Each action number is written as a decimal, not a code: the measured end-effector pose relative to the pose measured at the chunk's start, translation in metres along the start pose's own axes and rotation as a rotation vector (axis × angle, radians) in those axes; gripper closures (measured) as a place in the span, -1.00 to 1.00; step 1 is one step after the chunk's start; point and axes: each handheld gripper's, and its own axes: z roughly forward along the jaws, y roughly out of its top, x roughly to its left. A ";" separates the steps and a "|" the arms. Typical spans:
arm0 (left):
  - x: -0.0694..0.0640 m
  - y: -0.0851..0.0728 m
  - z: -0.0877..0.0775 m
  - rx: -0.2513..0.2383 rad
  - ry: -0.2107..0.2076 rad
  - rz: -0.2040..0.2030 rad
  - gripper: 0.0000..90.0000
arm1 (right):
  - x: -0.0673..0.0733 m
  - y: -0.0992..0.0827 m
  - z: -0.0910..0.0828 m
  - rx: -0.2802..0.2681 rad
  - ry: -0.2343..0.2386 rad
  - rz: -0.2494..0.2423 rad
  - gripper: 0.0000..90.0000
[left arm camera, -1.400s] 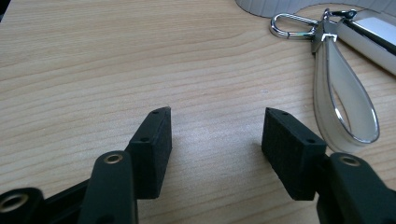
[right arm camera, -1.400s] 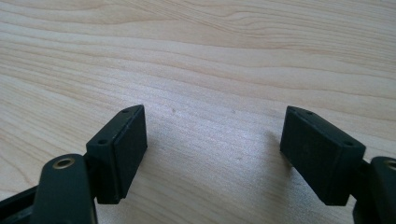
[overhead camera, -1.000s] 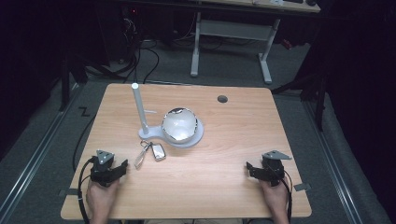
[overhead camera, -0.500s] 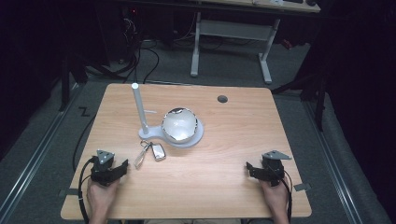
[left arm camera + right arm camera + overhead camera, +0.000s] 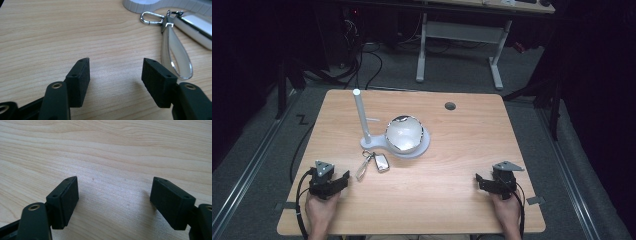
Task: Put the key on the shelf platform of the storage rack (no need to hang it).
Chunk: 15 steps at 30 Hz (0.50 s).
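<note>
High view first: my two hands came in at the near edge of the wooden table (image 5: 452,200). My left claw (image 5: 343,178) sat low on the wood at the near left. My right claw (image 5: 478,180) sat at the near right, well apart from it. Both claws were wide open and held nothing; in each gripper view I saw bare wood between the two black jaws. A bit past my left claw lay the key fob (image 5: 381,162) with its clear strap (image 5: 175,56) and a silver clip (image 5: 151,18). The strap was just beside my left claw, not touching it. Farther on stood the white stand (image 5: 362,122), with a tall post going straight up. Beside the post, on the stand's flat white base, sat a shiny round ball (image 5: 404,135)
</note>
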 end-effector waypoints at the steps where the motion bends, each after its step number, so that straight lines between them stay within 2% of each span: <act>1: 0.000 0.002 -0.001 0.004 0.002 -0.013 -0.13 | 0.000 0.000 0.000 0.000 0.000 0.000 -0.48; 6: -0.002 0.006 -0.006 0.013 -0.010 -0.031 -0.14 | 0.000 0.000 0.000 0.000 0.000 0.000 -0.48; 11: -0.005 0.006 -0.012 0.008 -0.038 -0.003 -0.13 | 0.000 0.000 0.000 0.000 0.000 0.000 -0.48; 15: -0.011 0.008 -0.019 0.014 -0.061 -0.038 -0.10 | 0.000 0.000 0.000 0.000 0.000 0.000 -0.48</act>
